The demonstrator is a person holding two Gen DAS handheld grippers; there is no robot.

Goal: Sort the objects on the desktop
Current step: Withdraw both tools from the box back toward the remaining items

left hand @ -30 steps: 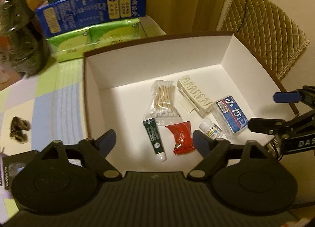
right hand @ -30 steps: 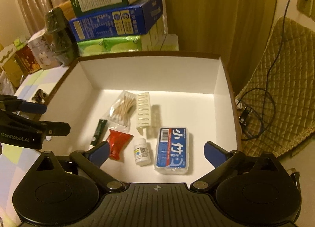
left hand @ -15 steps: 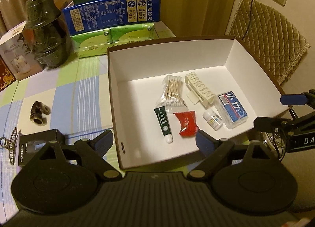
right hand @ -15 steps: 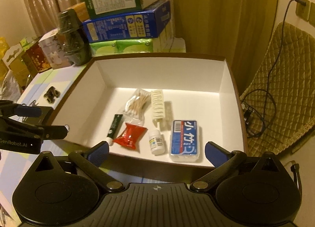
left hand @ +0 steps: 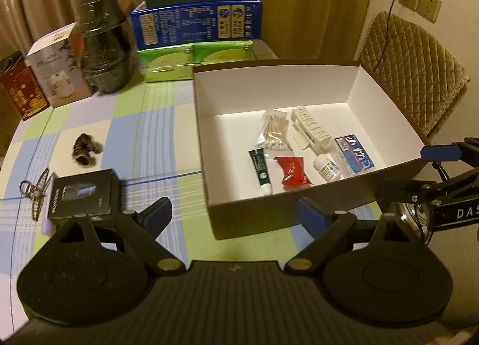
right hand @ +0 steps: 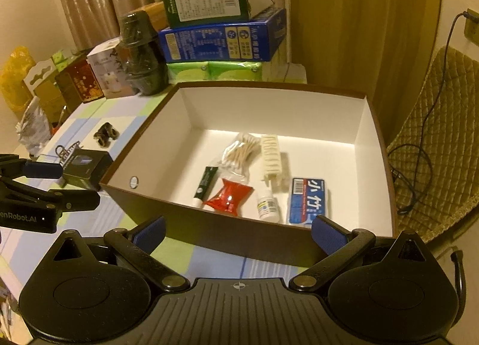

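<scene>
Only right cam shows box's wall hole (right hand: 134, 181), both grippers' fingers wide, empty.

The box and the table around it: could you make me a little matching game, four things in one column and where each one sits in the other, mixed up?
Things:
1. red packet
2. black carton
3. cotton swabs
4. blue floss case

Places:
A. on the checked cloth, outside the box
B. in the box, nearest its right wall
C. in the box, between the green tube and the small white bottle
D. in the box, behind the green tube

Pairs: 1-C, 2-A, 3-D, 4-B
</scene>
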